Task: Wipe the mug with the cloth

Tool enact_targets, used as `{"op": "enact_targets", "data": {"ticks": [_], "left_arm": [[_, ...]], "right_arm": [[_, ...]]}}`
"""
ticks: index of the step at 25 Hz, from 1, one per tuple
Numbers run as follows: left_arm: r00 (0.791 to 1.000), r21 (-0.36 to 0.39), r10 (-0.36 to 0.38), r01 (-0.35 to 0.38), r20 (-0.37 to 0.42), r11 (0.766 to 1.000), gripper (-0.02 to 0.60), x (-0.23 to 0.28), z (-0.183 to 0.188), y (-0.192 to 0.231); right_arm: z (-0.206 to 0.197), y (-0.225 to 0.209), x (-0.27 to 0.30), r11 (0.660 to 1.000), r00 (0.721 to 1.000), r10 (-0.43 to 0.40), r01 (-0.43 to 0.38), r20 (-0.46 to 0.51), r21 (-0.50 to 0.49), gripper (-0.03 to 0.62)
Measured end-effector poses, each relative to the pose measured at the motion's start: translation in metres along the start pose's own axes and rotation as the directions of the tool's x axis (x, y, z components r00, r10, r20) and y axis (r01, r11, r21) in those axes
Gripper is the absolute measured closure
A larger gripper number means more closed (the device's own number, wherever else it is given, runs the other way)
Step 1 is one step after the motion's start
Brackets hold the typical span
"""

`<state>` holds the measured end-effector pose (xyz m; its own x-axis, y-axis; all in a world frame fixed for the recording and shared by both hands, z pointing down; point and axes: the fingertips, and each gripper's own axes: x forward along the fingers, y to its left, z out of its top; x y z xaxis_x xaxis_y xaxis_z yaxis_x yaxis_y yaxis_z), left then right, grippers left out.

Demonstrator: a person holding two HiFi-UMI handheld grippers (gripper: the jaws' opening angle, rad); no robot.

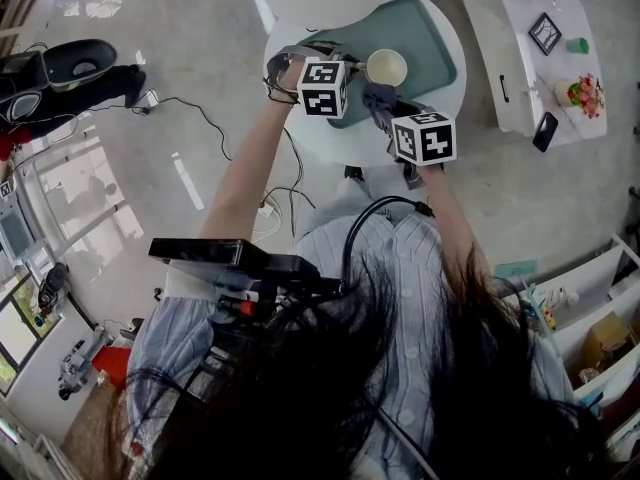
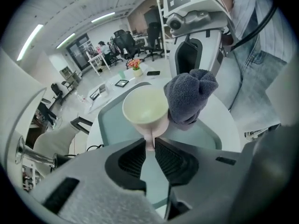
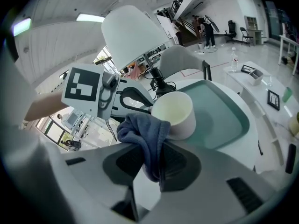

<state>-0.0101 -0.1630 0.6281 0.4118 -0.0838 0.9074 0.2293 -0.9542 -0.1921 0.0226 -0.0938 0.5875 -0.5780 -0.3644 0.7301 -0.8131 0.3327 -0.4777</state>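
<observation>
A cream mug (image 1: 386, 67) is held above the teal tray (image 1: 430, 38) on the round white table. My left gripper (image 2: 150, 146) is shut on the mug's handle (image 2: 149, 140), with the mug (image 2: 145, 110) just beyond its jaws. My right gripper (image 3: 152, 164) is shut on a dark blue-grey cloth (image 3: 142, 136) that hangs from its jaws and presses against the side of the mug (image 3: 175, 113). In the left gripper view the bunched cloth (image 2: 189, 99) touches the mug's right side. In the head view the cloth (image 1: 378, 99) sits between the two marker cubes.
A long white desk (image 1: 525, 48) with a picture frame, a phone and a flower pot stands to the right of the round table (image 1: 450, 93). A white lampshade (image 3: 133, 34) hangs over the table's far side. Cables trail across the floor at left.
</observation>
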Motion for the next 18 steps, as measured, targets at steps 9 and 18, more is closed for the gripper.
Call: {"op": "enact_targets", "data": {"ticks": [9,18], "left_arm": [[0.999,0.062,-0.033,0.035,-0.04,0.997,0.511,0.0,-0.004,0.0],[0.999,-0.001,0.042,-0.042,-0.016,0.999,0.509,-0.005,0.0,0.0]], "right_arm": [[-0.01,-0.028,-0.014,0.999,0.999,-0.042,0.042,-0.013,0.018,0.499],[-0.008,-0.063,-0.026,0.992,0.994,-0.107,0.106,0.007,0.065,0.499]]}}
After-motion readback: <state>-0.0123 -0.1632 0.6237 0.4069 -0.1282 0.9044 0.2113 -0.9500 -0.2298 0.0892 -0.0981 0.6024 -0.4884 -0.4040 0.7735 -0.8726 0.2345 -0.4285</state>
